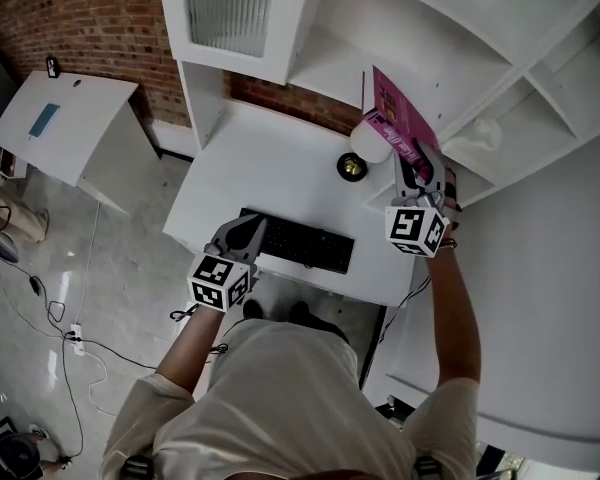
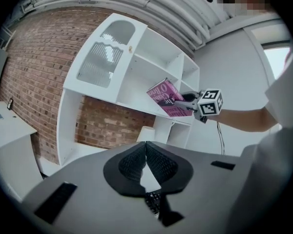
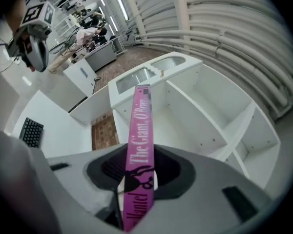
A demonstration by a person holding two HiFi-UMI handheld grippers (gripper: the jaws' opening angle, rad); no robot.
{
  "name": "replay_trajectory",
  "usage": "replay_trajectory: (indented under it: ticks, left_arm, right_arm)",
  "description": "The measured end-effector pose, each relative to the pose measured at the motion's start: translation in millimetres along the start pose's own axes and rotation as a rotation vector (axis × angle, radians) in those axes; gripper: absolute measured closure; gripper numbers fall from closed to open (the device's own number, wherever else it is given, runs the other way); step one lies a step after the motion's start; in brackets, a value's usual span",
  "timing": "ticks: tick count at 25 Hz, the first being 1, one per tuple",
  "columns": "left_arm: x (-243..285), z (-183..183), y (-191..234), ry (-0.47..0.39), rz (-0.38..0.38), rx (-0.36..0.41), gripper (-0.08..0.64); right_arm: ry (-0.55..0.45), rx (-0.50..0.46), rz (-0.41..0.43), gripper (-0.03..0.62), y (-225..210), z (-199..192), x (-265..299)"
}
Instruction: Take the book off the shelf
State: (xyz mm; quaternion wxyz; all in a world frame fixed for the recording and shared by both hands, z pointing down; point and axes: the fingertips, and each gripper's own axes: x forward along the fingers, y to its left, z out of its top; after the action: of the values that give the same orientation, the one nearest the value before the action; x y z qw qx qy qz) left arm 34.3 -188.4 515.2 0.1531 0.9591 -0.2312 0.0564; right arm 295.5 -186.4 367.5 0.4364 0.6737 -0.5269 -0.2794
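Slim magenta paperback book [image 3: 140, 145] pinched at spine between right gripper [image 3: 136, 182] jaws, tilted ahead by white shelf unit [image 3: 205, 106]; judged light, fairly stiff, cover likely slippery; spine hold adequate; left gripper [image 2: 146, 167] pressed together, empty.

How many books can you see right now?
1: the pink book, tilted, clamped in the right gripper at the white shelf. Other books may be hidden in compartments out of view.

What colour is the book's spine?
Pink, lettered white and black; the book shows best in right gripper view.
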Motion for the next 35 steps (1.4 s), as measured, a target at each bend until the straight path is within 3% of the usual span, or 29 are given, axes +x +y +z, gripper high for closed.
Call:
replay_trajectory:
  ticks: [9,24,35]
  left_arm:
    - [32,3,-48,0.016,-0.018,0.031,0.565]
    - [58,11,-93,-0.003,0.052,0.047,0.565]
    - [70,31,-98,-0.031,0.071,0.082,0.565]
  right_arm:
    - [-0.044,0.365,0.034,0.454,-22,-40,-41]
    - [-0.037,0.683,0.095,0.454,-17,-126,-85]
    - [-0.068,0.901,0.03,0.454,-18,-152,-111]
